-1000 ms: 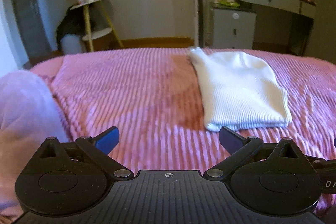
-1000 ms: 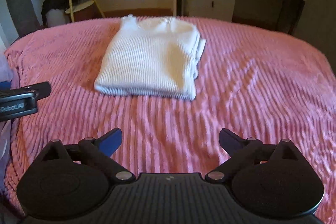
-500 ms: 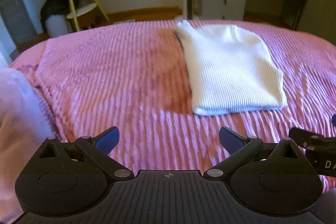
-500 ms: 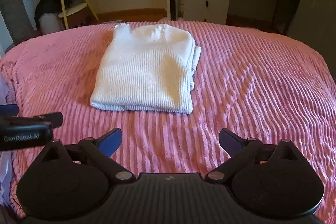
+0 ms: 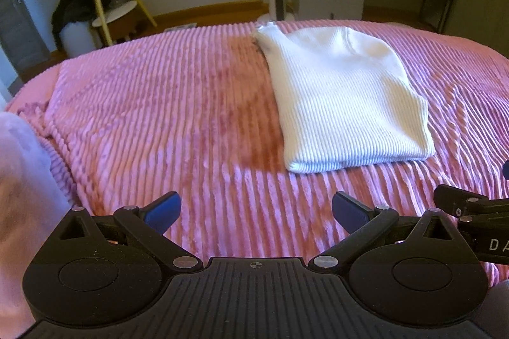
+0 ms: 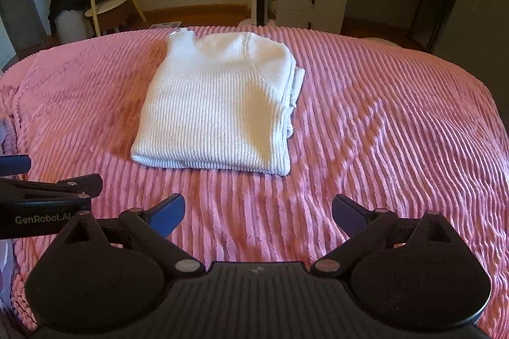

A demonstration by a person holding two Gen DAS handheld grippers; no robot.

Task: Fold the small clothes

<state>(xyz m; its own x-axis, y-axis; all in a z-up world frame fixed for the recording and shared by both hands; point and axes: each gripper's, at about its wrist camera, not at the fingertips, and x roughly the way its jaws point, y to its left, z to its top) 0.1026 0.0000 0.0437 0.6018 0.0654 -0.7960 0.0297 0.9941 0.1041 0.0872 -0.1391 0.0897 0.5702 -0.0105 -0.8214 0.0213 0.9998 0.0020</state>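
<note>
Pink ribbed bedspread | folded white sweater | left tongs, right tongs released, empty

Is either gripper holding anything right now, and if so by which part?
Nothing is held. Left gripper and right gripper are open and empty; the folded white sweater lies untouched on the bed.

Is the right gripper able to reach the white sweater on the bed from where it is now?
Probably yes. The right gripper has its jaws open and points at the folded white sweater; only bare pink bedspread lies between them. The left gripper stays off to the side.
</note>
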